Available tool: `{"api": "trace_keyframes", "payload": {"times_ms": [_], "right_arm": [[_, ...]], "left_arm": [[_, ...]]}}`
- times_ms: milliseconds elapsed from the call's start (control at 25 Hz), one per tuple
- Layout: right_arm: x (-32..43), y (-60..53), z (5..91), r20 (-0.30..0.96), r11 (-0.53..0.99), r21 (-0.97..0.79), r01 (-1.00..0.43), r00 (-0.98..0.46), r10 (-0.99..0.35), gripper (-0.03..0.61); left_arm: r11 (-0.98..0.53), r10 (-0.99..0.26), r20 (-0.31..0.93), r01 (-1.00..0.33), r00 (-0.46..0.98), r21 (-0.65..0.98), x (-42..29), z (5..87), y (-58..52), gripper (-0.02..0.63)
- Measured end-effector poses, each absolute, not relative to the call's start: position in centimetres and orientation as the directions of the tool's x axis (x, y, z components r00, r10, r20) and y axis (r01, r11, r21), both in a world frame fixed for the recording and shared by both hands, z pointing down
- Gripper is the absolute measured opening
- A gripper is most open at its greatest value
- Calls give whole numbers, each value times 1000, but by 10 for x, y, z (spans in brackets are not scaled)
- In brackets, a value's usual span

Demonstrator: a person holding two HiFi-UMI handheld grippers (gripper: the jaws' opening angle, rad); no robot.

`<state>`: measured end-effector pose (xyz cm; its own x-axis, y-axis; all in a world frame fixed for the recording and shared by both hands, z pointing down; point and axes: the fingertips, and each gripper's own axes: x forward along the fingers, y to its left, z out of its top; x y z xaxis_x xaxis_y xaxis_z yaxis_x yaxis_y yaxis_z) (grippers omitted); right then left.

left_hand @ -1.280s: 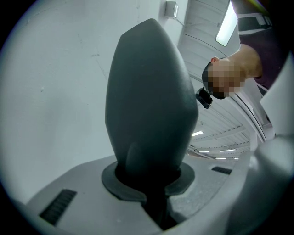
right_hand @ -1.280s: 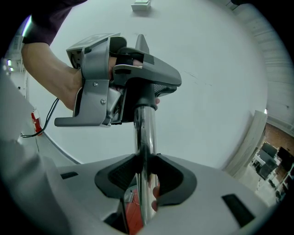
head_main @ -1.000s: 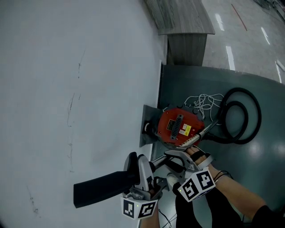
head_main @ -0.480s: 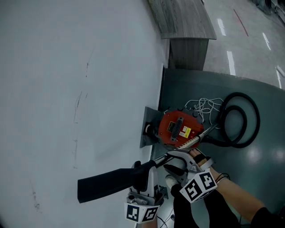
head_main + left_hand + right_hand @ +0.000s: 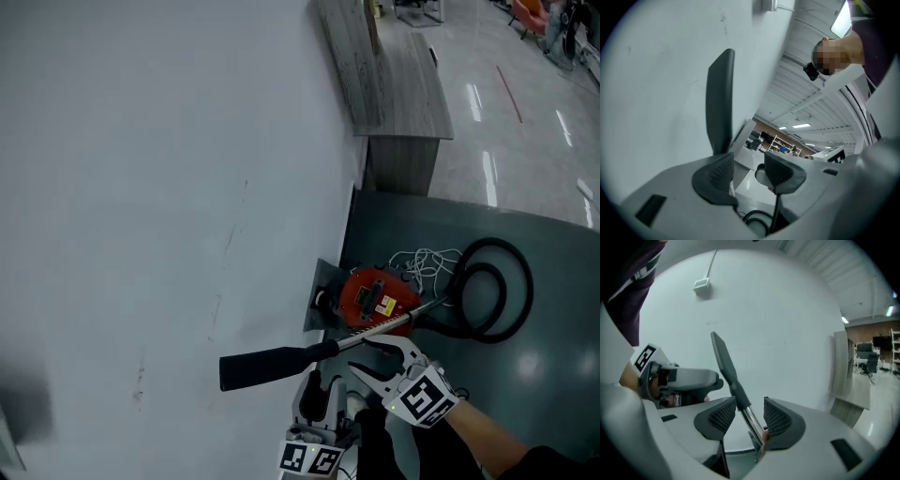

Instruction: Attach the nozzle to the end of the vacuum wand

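Holding the left hand-held gripper wide open and empty, with the black nozzle rising just beyond its left jaw. Holding the right hand-held gripper wide open too, with the chrome vacuum wand passing between its pads, unclamped. Showing the nozzle sitting on the wand's end, pointing along the white wall, near the red vacuum body and coiled hose.
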<state>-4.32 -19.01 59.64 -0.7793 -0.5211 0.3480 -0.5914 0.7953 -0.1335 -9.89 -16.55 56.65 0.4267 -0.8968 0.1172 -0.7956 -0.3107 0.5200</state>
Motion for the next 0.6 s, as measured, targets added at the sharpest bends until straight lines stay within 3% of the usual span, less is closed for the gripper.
{"api": "trace_keyframes", "payload": {"times_ms": [240, 600], "right_arm": [[-28, -192, 519, 217, 677, -363, -640, -765, -607, 107], [0, -172, 413, 103, 646, -368, -669, -720, -686, 57]], "left_arm": [[-377, -885, 84, -812, 457, 446, -89, 489, -162, 138], [-464, -868, -8, -806, 496, 368, -71, 386, -157, 81]]}}
